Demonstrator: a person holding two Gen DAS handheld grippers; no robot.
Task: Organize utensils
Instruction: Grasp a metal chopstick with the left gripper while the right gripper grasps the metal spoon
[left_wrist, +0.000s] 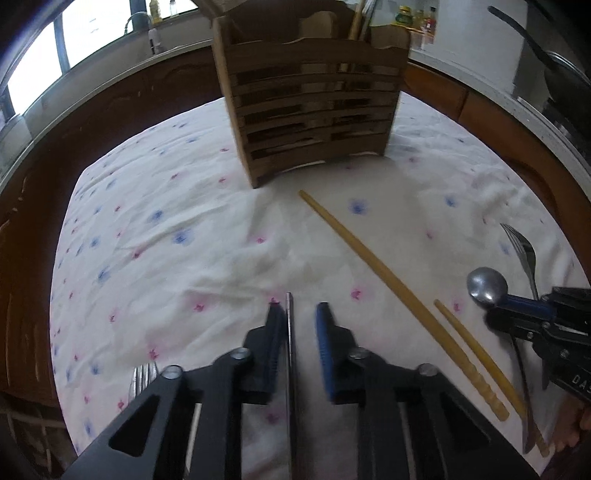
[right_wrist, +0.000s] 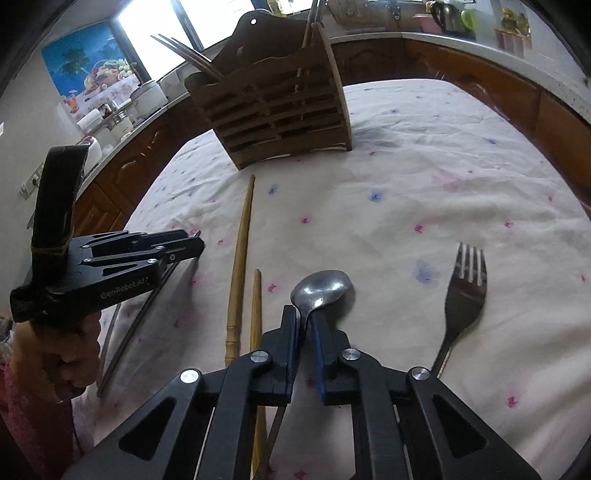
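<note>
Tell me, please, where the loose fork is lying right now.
The fork lies on the tablecloth at the right of the right wrist view, tines pointing away, just right of the spoon.

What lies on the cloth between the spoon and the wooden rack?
Only bare flowered cloth between spoon and rack, as the right wrist view shows.

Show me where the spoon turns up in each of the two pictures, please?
Left wrist view: the spoon sits at the right edge, its bowl sticking out of the right claw.
Right wrist view: the spoon is bottom centre, its neck pinched between that claw's fingers.
Shared landmark: the wooden utensil rack standing on the flowered cloth at the top of both.
</note>
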